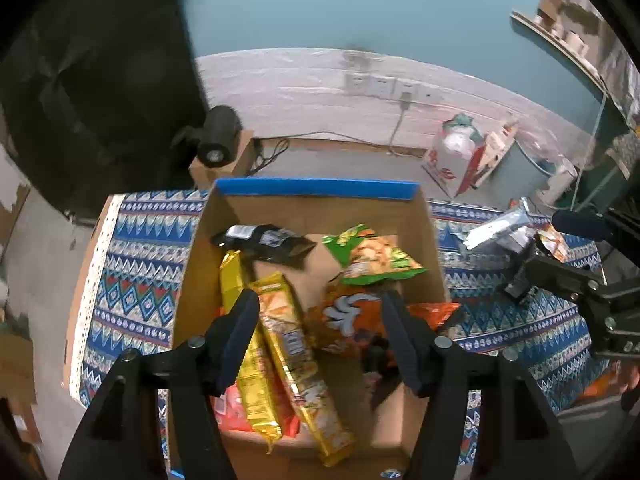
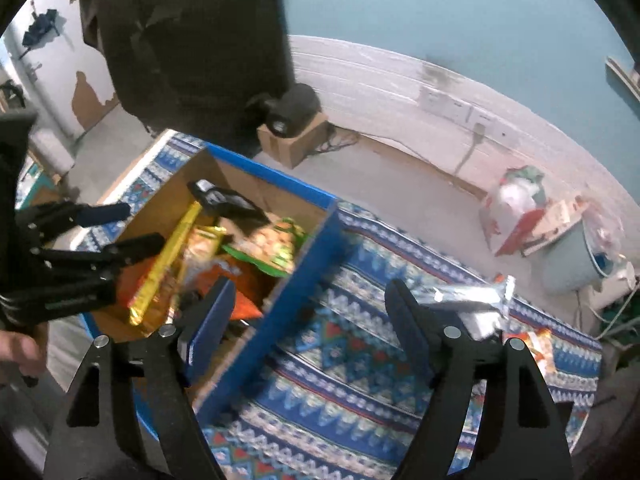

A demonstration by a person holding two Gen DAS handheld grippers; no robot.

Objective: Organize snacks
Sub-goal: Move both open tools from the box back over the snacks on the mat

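Snacks lie heaped in a cardboard box with a blue rim, which stands on the tabletop's patterned cloth; in the left wrist view the left gripper hangs over the box with its fingers spread wide and nothing between them; two long yellow packets run between the fingers and under the left-hand one, an orange bag lies just inside the right-hand finger, a green bag and a black packet sit farther back in the box; off to the right the right gripper shows beside a silver packet on the cloth. In the right wrist view the right gripper hovers above the box's near corner and the cloth, fingers spread and holding nothing; the silver packet lies on the cloth just beyond the right-hand finger, outside the gap, whether touching it I cannot tell; the box with the yellow packets and green bag sits beyond the left-hand finger; the left gripper reaches in over the box from the left, open.
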